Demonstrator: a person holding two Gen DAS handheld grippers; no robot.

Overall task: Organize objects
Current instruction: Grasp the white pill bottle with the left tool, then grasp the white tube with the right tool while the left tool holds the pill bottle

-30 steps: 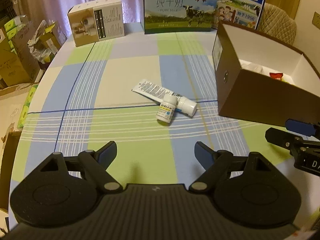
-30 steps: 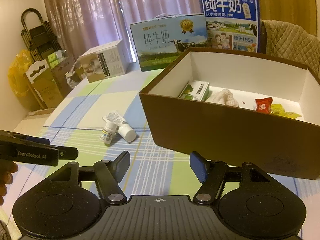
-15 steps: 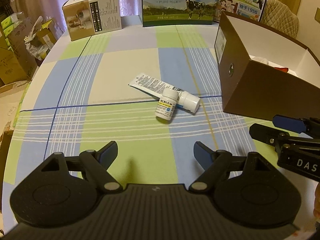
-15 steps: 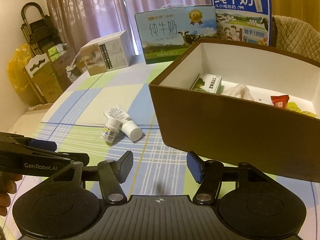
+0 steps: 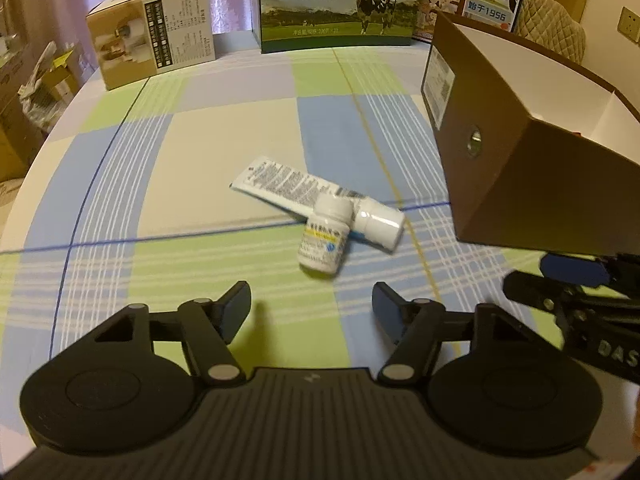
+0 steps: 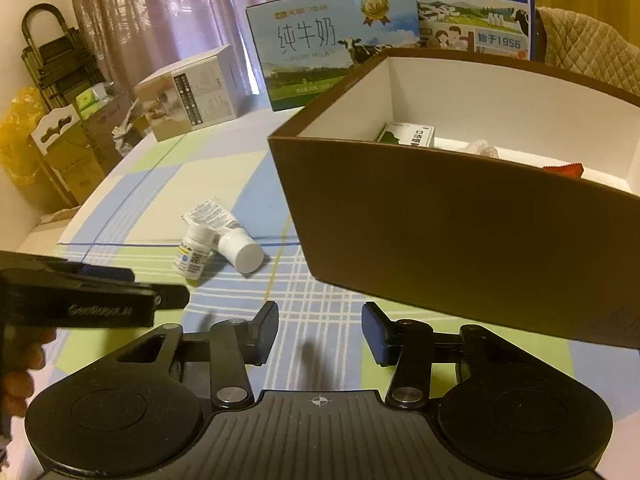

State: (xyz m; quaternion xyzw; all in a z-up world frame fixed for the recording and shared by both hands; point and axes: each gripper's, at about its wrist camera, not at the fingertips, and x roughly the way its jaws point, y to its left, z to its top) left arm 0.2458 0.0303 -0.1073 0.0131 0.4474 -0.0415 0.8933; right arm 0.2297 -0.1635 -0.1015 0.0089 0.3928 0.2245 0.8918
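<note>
A small white pill bottle [image 5: 324, 236] [image 6: 193, 253] stands on the checked tablecloth, leaning against a white tube [image 5: 316, 202] [image 6: 230, 236] that lies flat with its cap toward the brown box [image 5: 532, 176] [image 6: 460, 232]. My left gripper [image 5: 311, 308] is open just short of the bottle, nothing between its fingers; it also shows in the right wrist view [image 6: 160, 292]. The right gripper [image 6: 319, 332] hangs open in front of the box's near wall and also appears in the left wrist view [image 5: 560, 276]. Inside the box lie a green-white carton [image 6: 408, 136] and a red packet [image 6: 564, 170].
Two milk cartons [image 5: 336, 0] [image 6: 472, 12] and a tan-white box [image 5: 154, 32] stand along the table's far edge. Cardboard boxes and bags [image 6: 60, 140] crowd the floor at the left. A quilted chair back [image 5: 548, 20] sits behind the brown box.
My left gripper has come forward and lower toward the pill bottle, which now looks larger. The right gripper has also advanced toward the brown box. Both stay open.
</note>
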